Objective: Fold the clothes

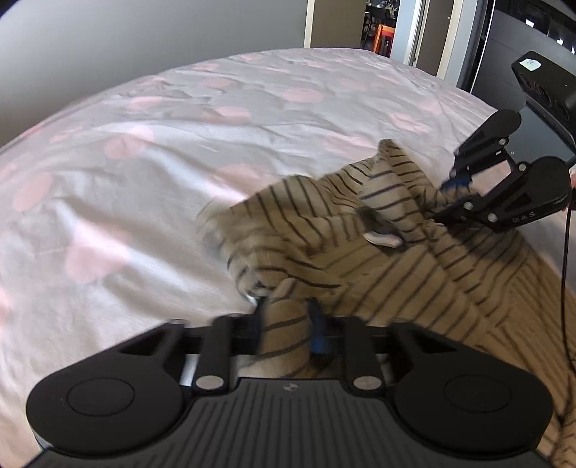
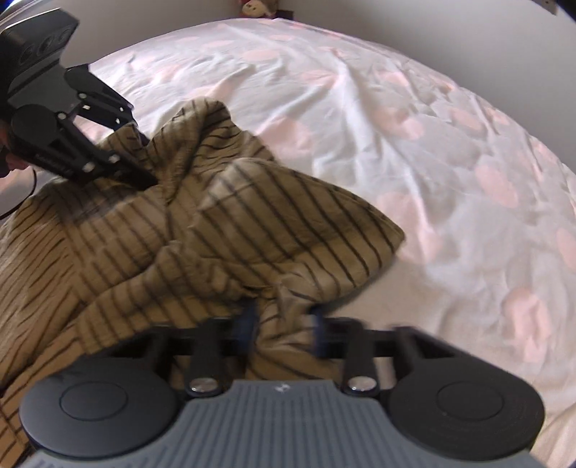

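On a white bedsheet (image 1: 108, 216) with pink spots lies a crumpled tan striped garment (image 1: 396, 273). The left gripper (image 1: 286, 324) pinches one bunched edge, and the right gripper (image 2: 284, 324) pinches another. Such thick, uneven bunches could slip loose when lifted, spoiling the fold.

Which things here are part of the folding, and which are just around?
Part of the job:
- striped tan garment
- left claw, gripping it
- right claw, gripping it

Just around:
- pink-spotted bedsheet
- stuffed toy
- doorway
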